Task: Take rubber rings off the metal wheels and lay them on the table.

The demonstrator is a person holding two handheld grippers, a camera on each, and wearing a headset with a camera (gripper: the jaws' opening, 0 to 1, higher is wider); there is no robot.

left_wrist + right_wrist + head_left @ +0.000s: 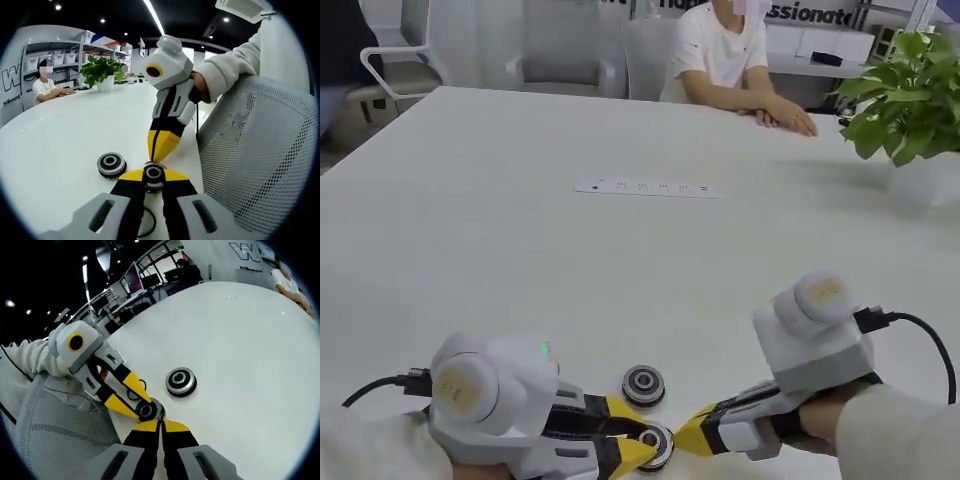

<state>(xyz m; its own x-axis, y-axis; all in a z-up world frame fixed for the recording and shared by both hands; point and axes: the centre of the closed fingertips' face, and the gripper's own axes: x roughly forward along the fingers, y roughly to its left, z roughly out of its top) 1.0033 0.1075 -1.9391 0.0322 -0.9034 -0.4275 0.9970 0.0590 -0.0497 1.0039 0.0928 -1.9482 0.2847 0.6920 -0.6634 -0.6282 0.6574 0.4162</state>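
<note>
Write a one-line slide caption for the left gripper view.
Left gripper holds a metal wheel as the right gripper touches its rim; second wheel lies beside.

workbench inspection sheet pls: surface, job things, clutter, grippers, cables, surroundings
surface: white table, bare across the middle
job's things: held wheel at the near edge; free wheel lying flat beside it, apart; each has a dark outer band; no loose ring clearly seen
clutter: flat white strip mid-table; potted plant at the far right
grippers: left gripper shut on the held wheel; right gripper shut, tips at that wheel's rim
cables: right cable, black, off the right gripper; left cable, black, off the left gripper
surroundings: seated person at the far side; mesh chair back close by
</note>
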